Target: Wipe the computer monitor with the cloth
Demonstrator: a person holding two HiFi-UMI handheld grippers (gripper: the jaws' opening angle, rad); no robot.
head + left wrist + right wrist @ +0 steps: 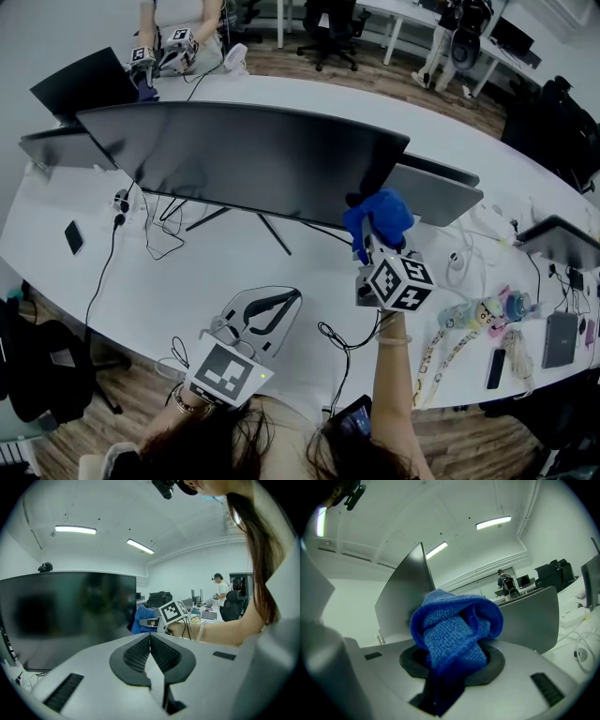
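The cloth (pixel 454 625), a blue one, is gripped by the right gripper (pixel 450 653). Its jaws are closed on the lower part of the cloth, and a bunched fold is pushed out above and in front of them, so that the jaw tips are covered by it. In the head view the cloth (pixel 380 214) is seen just ahead of the right gripper (pixel 367 242), at the lower right corner of the monitor (pixel 244 155). Whether the screen is really touched by the cloth cannot be told.

The monitor is a wide dark one, and it is stood on a white table (pixel 187 272) among several cables. The same is shown in the left gripper view: the cloth (pixel 140 620) is found just beside the right edge of the dark screen (pixel 70 611).

The left gripper (pixel 150 641) is held apart from the screen, low over the table, near the person. Its jaws are brought fully together, pad against pad, and nothing is held between them. In the head view the left gripper (pixel 292 296) is pointed toward the monitor's stand.
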